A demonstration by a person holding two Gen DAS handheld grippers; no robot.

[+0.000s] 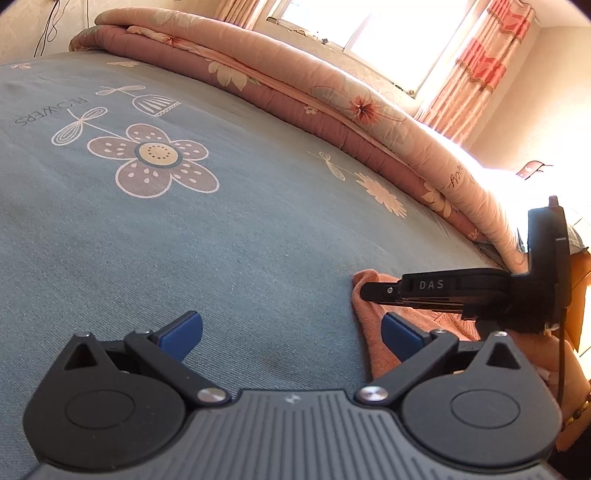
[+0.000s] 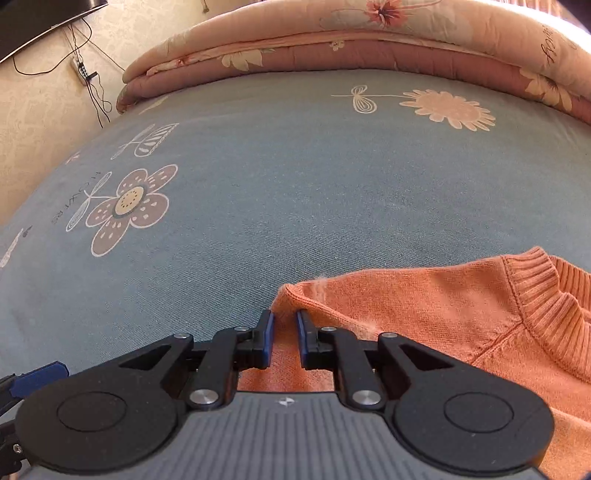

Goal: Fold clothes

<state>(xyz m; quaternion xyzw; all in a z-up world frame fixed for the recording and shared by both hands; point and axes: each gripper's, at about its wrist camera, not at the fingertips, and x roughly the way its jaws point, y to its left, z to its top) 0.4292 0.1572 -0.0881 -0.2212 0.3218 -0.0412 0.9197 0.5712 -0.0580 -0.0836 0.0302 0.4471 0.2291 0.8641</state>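
An orange knit sweater point(image 2: 424, 314) lies on the blue flowered bedsheet point(image 2: 295, 184), its ribbed collar point(image 2: 543, 291) toward the right. My right gripper point(image 2: 284, 332) is shut on the sweater's near left corner, with a fold of knit rising between the blue pads. In the left wrist view the same gripper point(image 1: 365, 293) shows side-on, pinching the corner of the sweater point(image 1: 365, 325). My left gripper point(image 1: 291, 328) hovers wide open over bare sheet just left of the sweater, with nothing between its fingers. One of its blue fingertips point(image 2: 37, 380) shows at the right wrist view's left edge.
A folded pink floral quilt point(image 1: 295, 85) runs along the bed's far side. Behind it are a bright window point(image 1: 369, 33) and pink curtains point(image 1: 480, 74). A power strip with cables point(image 2: 83, 70) hangs on the wall at left. A person's arm point(image 1: 569, 398) is at right.
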